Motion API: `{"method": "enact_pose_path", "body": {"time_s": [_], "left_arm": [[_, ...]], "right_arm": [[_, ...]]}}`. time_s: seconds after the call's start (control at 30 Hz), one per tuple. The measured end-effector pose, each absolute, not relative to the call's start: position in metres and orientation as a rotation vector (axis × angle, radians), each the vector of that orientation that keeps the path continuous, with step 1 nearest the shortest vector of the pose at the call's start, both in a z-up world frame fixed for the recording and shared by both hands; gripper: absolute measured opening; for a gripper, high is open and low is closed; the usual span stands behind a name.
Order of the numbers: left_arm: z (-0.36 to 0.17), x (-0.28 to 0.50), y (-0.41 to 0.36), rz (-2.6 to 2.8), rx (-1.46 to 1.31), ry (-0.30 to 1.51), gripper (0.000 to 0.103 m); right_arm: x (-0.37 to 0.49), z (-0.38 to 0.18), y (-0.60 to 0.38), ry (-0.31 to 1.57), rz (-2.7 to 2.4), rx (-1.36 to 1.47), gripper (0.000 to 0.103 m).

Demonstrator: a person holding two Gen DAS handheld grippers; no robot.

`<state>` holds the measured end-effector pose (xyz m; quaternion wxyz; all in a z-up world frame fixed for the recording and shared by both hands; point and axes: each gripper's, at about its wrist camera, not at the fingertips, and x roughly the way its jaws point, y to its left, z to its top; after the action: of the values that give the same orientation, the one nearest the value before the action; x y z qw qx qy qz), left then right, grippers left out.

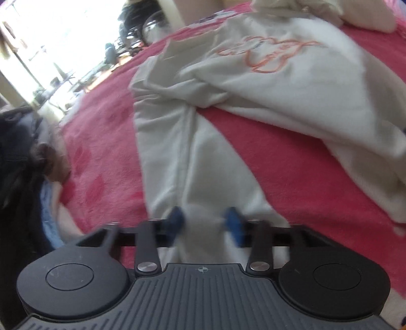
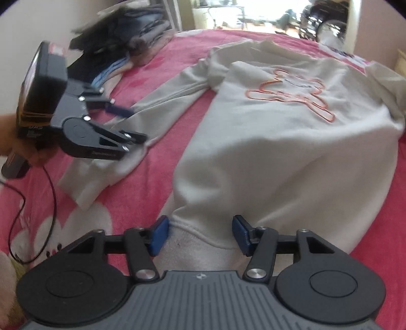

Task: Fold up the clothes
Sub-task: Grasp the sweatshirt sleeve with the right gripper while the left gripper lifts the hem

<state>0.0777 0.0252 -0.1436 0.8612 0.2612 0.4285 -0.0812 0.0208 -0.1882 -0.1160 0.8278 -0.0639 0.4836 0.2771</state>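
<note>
A cream sweatshirt (image 2: pixel 279 132) with an orange outline print (image 2: pixel 291 94) lies spread on the pink bedspread (image 2: pixel 157 157). Its left sleeve (image 1: pixel 177 152) runs down to my left gripper (image 1: pixel 205 222), whose blue pads close on a bunch of the sleeve cloth near the cuff. From the right wrist view the left gripper (image 2: pixel 132 124) sits over that sleeve (image 2: pixel 162 99), held by a hand (image 2: pixel 12 142). My right gripper (image 2: pixel 200 233) stands open at the bottom hem (image 2: pixel 200 236). The ribbed hem lies between its pads, and they do not squeeze it.
A pile of dark folded clothes (image 2: pixel 121 28) sits at the far left of the bed, beside light blue fabric (image 2: pixel 111 68). A black cable (image 2: pixel 52 182) trails over the bedspread on the left. More cream cloth (image 1: pixel 330 12) lies beyond the sweatshirt. A bright doorway (image 2: pixel 253 12) opens behind.
</note>
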Motion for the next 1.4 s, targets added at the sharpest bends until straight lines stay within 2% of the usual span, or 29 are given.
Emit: {"method": "enact_pose_path", "body": {"time_s": [0.03,0.07,0.1,0.17,0.3,0.43,0.47,0.53,0.67,0.8,0.87,0.9,0.93,1.03,1.27,1.4], "left_arm": [[-0.142,0.08,0.028,-0.142,0.57,0.888,0.015],[-0.14,0.084,0.031,-0.123,0.582,0.879,0.012],[-0.136,0.088,0.034,-0.094,0.601,0.858,0.01],[-0.126,0.098,0.042,-0.021,0.66,0.795,0.006],[-0.103,0.138,0.065,0.173,0.754,0.65,0.005],[-0.071,0.169,0.085,0.167,0.566,0.674,0.008],[-0.069,0.167,0.083,0.111,0.508,0.705,0.021],[-0.07,0.159,0.077,-0.019,0.393,0.781,0.037],[-0.104,0.134,0.046,-0.237,0.33,0.956,0.041],[-0.144,0.111,0.019,-0.24,0.506,0.984,0.045],[-0.147,0.103,0.015,-0.227,0.57,0.921,0.043],[-0.147,0.103,0.016,-0.213,0.581,0.908,0.038],[-0.146,0.105,0.017,-0.194,0.591,0.902,0.023],[-0.148,0.119,0.022,-0.156,0.647,0.906,0.01],[-0.15,0.157,0.047,0.063,0.909,0.764,0.008],[-0.131,0.184,0.066,0.224,0.864,0.745,0.017]], "right_arm": [[0.022,-0.116,-0.191,1.03,0.582,-0.122,0.043],[0.021,-0.116,-0.197,1.033,0.583,-0.116,0.023],[0.019,-0.114,-0.203,1.035,0.58,-0.107,0.011],[0.02,-0.106,-0.216,1.022,0.561,-0.055,0.008],[0.029,-0.083,-0.257,0.968,0.506,0.165,0.007],[0.042,-0.073,-0.296,0.926,0.434,0.351,0.007],[0.045,-0.073,-0.305,0.912,0.415,0.388,0.007],[0.051,-0.071,-0.325,0.876,0.375,0.476,0.007],[0.064,-0.074,-0.378,0.786,0.257,0.686,0.007],[0.074,-0.097,-0.418,0.762,0.154,0.901,0.007],[0.075,-0.109,-0.432,0.761,0.12,0.987,0.007],[0.075,-0.113,-0.435,0.759,0.112,1.004,0.007],[0.074,-0.116,-0.437,0.757,0.106,1.02,0.007],[0.075,-0.124,-0.442,0.751,0.1,1.063,0.007],[0.077,-0.14,-0.452,0.76,0.086,1.119,0.007],[0.077,-0.142,-0.454,0.774,0.098,1.137,0.007]]}}
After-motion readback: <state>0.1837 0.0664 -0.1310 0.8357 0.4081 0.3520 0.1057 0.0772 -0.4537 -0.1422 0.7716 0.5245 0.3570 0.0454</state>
